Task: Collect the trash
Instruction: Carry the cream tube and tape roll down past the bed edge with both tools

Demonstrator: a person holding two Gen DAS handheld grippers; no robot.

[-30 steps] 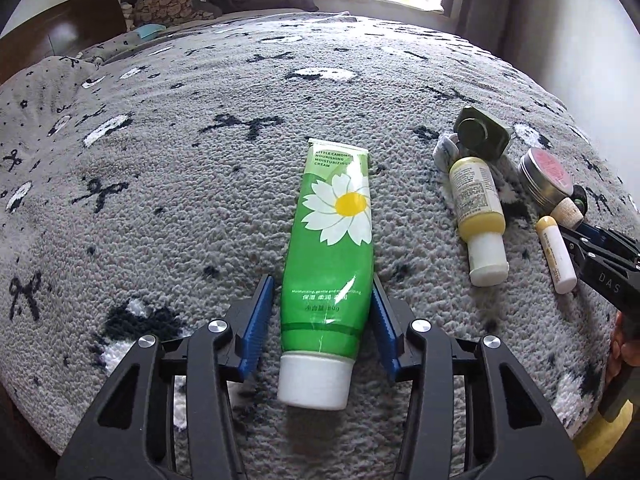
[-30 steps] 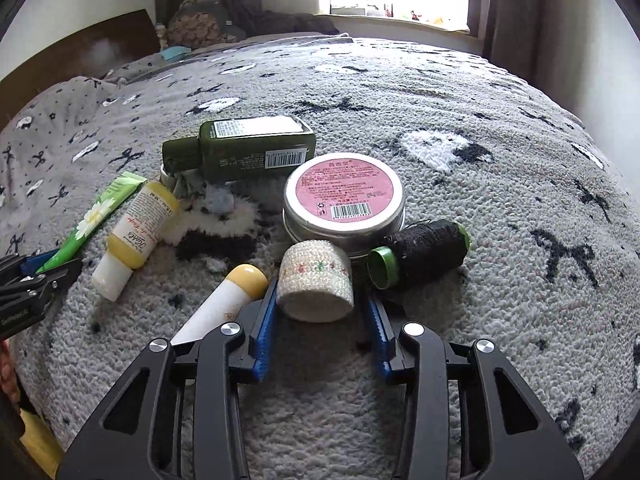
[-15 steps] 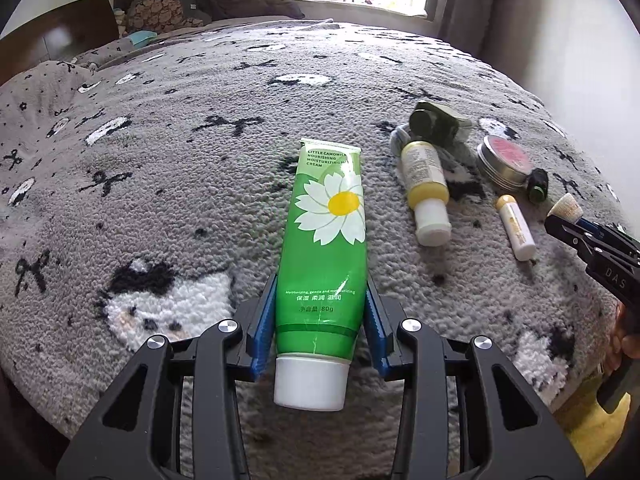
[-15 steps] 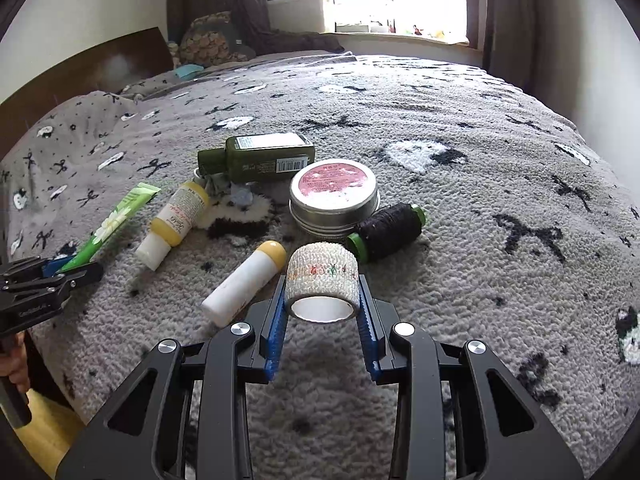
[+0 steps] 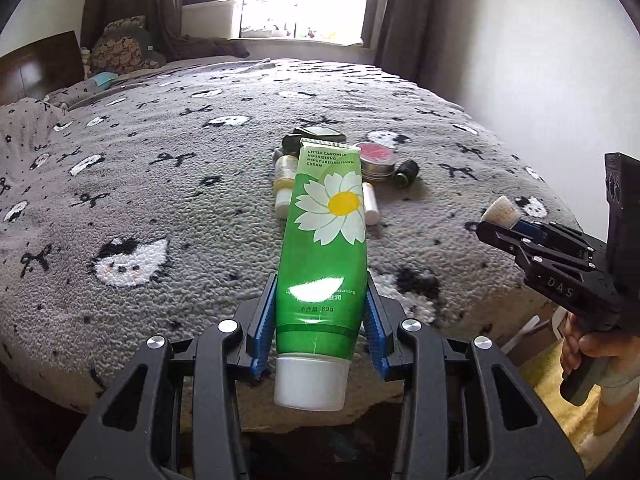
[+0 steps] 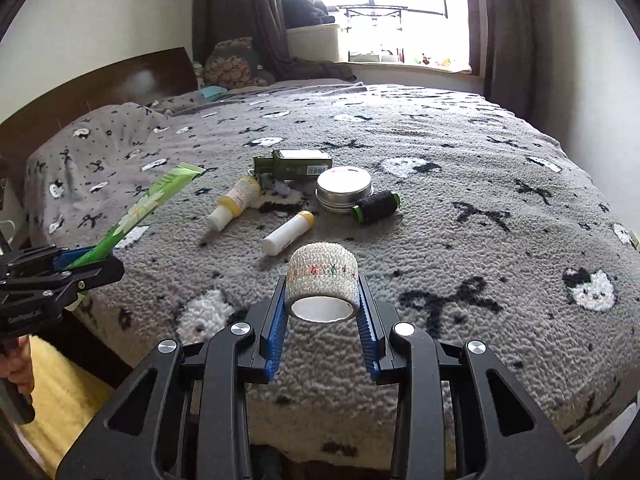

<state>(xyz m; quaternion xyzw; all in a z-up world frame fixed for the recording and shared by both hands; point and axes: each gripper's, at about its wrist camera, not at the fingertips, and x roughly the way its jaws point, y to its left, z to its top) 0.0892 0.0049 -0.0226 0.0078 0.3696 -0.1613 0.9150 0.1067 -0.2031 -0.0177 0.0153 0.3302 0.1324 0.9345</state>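
My left gripper (image 5: 322, 292) is shut on a green hand cream tube (image 5: 326, 240) with a daisy print and white cap, lifted above the bed's front edge. It also shows in the right wrist view (image 6: 140, 210). My right gripper (image 6: 322, 284) is shut on a white bandage tape roll (image 6: 322, 276), held off the blanket; the roll also shows in the left wrist view (image 5: 500, 212). On the bed lie a yellow bottle (image 6: 234, 202), a white stick with yellow cap (image 6: 288, 232), a round tin (image 6: 344, 186), a dark green bottle (image 6: 296, 164) and a black spool (image 6: 376, 206).
The bed is covered by a grey blanket (image 6: 480, 200) with bows and cat faces. A dark headboard (image 6: 100, 88) is at the left, a window (image 6: 380, 8) at the back. A yellow rug (image 6: 60, 392) lies on the floor beside the bed.
Both grippers have lifted and pulled back from the bed, the left with the green tube, the right with the tape roll. The items left on the blanket look farther away.
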